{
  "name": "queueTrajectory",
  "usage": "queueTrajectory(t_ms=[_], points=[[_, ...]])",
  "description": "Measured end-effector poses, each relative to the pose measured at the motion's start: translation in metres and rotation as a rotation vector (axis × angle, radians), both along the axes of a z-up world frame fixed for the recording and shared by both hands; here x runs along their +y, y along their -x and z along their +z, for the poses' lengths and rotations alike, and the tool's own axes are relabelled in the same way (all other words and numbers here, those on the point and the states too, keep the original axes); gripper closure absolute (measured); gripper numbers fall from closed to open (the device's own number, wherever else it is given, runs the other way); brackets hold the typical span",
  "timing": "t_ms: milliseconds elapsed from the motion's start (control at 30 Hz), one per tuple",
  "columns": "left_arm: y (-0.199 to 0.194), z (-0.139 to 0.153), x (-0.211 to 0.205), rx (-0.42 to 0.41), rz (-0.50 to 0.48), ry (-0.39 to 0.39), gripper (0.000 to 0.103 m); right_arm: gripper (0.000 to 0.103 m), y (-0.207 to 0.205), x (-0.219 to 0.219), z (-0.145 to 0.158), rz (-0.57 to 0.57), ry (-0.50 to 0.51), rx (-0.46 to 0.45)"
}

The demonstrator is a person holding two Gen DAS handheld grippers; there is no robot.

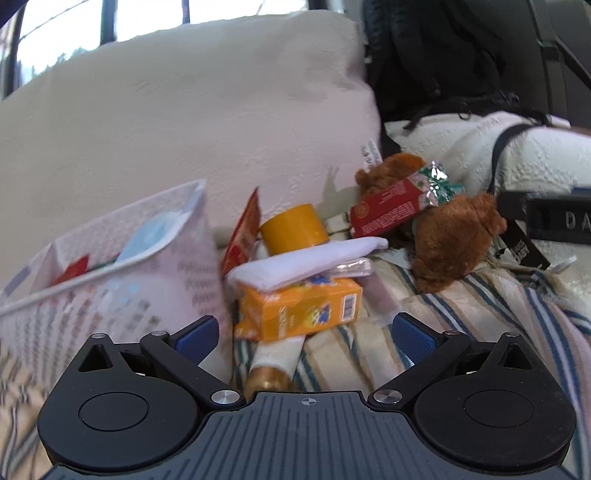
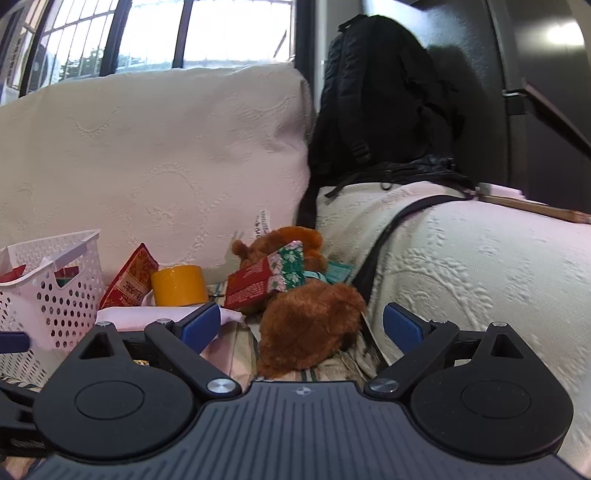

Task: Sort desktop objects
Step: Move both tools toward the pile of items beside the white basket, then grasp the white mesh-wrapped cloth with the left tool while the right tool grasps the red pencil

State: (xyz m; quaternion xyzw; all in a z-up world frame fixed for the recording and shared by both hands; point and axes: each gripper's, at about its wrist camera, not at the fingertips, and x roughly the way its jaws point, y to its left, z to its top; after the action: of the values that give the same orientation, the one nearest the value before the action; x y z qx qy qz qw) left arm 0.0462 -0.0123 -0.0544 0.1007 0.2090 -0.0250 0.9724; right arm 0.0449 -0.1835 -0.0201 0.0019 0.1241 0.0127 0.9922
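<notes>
Both grippers' blue-padded fingers stood spread wide with nothing between them: the left gripper (image 1: 304,334) hung low over an orange carton (image 1: 299,308), the right gripper (image 2: 301,326) low over a brown plush toy (image 2: 310,332).

Everything lay on a striped cloth (image 1: 461,314) spread over a soft surface, with a large cream quilted cushion (image 2: 155,147) propped behind, a second quilted cream mound to the right, a black backpack (image 2: 380,92) standing in the corner and barred windows (image 2: 147,33) above.

A white perforated basket (image 2: 55,291) sat at the left, holding a pale blue face mask (image 1: 155,236) and some red packets. Just beside it the orange carton lay on its side, its long axis running left to right, barcode end toward the right. A white folded pack (image 1: 306,264) rested across its top, tilted up to the right. Behind stood a yellow tape roll (image 1: 293,229) and a red snack packet (image 1: 243,232) leaning upright. A red box (image 1: 388,210) with a green-and-pink foil wrapper (image 1: 436,182) at its right end lay slanted across the plush toy.

A cream tube with a gold cap (image 1: 273,369) poked out from under the carton toward the left gripper, its far end hidden. The basket was blurred in the left view, and the print on the packets was too small to read. A black tag (image 1: 557,219) at the right edge was cut off.
</notes>
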Motion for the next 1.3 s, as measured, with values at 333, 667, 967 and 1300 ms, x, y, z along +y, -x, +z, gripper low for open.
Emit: queueTrajectory(t_ms=[333, 667, 967, 1300], points=[[-0.071, -0.003, -0.020, -0.066, -0.050, -0.112, 0.000, 0.007, -0.074, 0.009, 0.010, 0.073, 0.091, -0.011], [-0.133, -0.033, -0.027, 0.005, -0.034, -0.139, 0.000, 0.009, -0.129, 0.009, -0.004, 0.149, 0.120, 0.040], [-0.162, -0.054, -0.018, 0.034, -0.038, -0.153, 0.000, 0.012, -0.153, 0.021, -0.017, 0.205, 0.151, 0.070], [-0.151, -0.052, -0.018, -0.013, -0.120, -0.130, 0.032, 0.068, -0.160, 0.024, -0.022, 0.275, 0.102, 0.107]])
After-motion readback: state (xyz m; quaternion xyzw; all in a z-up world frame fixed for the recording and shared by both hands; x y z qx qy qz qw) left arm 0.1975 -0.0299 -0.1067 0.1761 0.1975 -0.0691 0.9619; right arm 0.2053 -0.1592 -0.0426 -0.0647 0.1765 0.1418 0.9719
